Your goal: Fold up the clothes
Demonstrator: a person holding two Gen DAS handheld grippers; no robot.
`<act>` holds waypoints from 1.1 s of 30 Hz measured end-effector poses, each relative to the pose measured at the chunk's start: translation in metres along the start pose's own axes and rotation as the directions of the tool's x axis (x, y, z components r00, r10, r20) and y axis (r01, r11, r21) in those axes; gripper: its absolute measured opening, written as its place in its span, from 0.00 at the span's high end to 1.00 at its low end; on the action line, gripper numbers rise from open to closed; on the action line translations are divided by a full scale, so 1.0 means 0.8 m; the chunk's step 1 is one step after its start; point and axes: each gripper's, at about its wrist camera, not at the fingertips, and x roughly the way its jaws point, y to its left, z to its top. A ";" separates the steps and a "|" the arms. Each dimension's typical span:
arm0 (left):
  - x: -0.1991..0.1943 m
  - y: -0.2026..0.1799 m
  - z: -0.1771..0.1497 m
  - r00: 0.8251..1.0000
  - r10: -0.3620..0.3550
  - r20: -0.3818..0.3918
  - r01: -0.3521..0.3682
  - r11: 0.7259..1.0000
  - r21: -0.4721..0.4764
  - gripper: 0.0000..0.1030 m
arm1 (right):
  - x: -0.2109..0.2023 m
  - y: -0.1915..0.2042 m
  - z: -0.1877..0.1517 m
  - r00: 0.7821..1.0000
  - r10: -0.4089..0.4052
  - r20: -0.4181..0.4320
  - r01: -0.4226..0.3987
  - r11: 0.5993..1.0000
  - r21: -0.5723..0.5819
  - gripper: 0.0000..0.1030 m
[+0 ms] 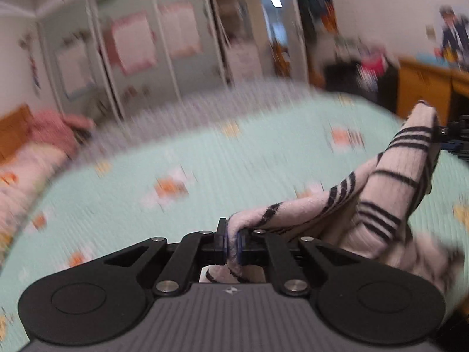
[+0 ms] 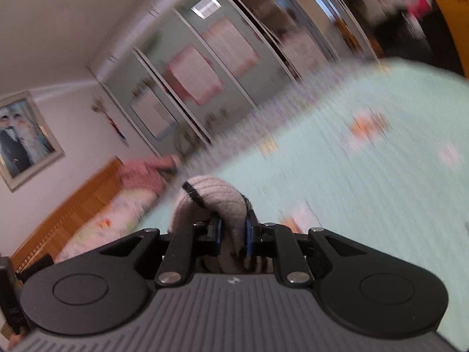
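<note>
A pale pink knitted garment with thin black stripes [image 1: 390,193] hangs above the mint-green bedspread [image 1: 205,152]. My left gripper [image 1: 232,242] is shut on one edge of it, and the cloth bunches between the blue pads. From there the garment stretches up and right to my right gripper [image 1: 453,138], seen at the frame's edge. In the right wrist view my right gripper [image 2: 233,234] is shut on a thick fold of the striped garment [image 2: 214,199], which bulges over the pads. Both views are motion-blurred.
The bedspread [image 2: 366,170] carries orange and white flower prints. A pink bundle of cloth [image 1: 55,129] lies by the wooden headboard [image 2: 67,205] at the left. Mirrored wardrobe doors [image 1: 140,55] stand behind the bed. A wooden desk [image 1: 425,88] is at the far right.
</note>
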 end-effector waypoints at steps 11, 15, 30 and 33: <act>-0.039 0.031 -0.027 0.997 0.082 0.012 -0.080 0.987 -0.138 0.95 | 0.091 0.105 0.067 0.993 0.114 -0.007 -0.112 0.962 -0.247 0.71; 0.017 0.031 -0.105 0.971 0.058 -0.230 -0.102 0.977 -0.185 0.95 | 0.143 0.039 0.007 0.967 -0.060 -0.249 0.021 0.987 -0.159 0.65; -0.017 0.061 -0.104 0.982 0.162 -0.096 -0.184 0.930 -0.319 0.70 | 0.079 0.017 -0.166 0.881 -0.194 -0.431 0.016 0.924 -0.382 0.32; -0.050 0.051 -0.091 0.981 0.186 0.049 -0.162 0.937 -0.310 0.40 | 0.090 0.035 -0.191 0.877 -0.220 -0.428 -0.027 0.866 -0.499 0.32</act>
